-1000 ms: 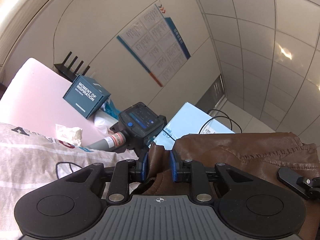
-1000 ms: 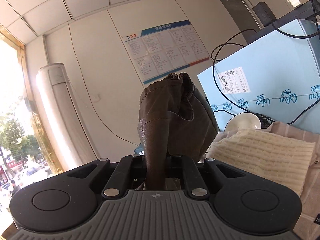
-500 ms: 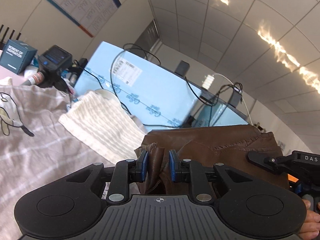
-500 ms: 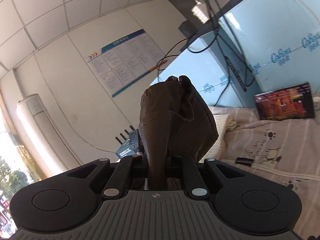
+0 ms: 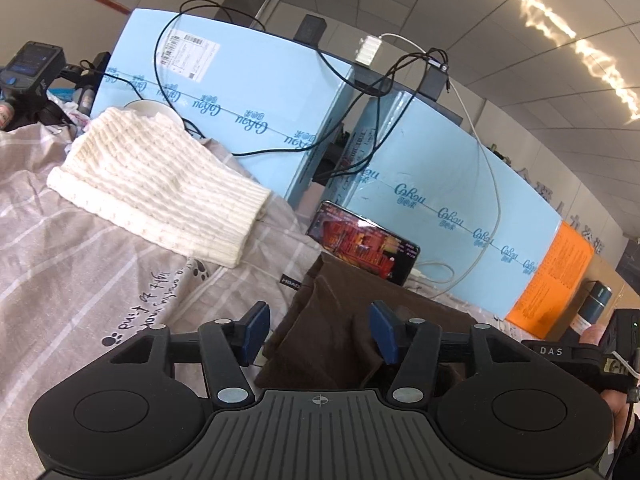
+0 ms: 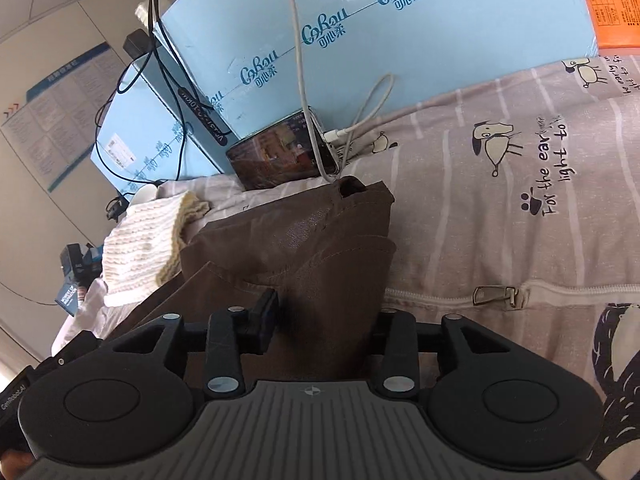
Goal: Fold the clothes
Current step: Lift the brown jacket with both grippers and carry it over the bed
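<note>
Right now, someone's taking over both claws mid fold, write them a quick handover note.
Left claw: open, fingers either side of the brown garment, not clamping it.
Right claw: open too, over the same garment.
Brown garment lies folded on the patterned sheet, in front of the phone, beside the folded cream knit.
Done: brown piece laid down folded and released.
Left: draw both claws clear; tidy the fold if it looks loose. No other unfolded clothes in view.

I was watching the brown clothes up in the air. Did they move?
Yes. The brown garment came down: earlier it hung before the wall poster, and now it lies on the striped bedsheet, beside the white knit sweater.
</note>
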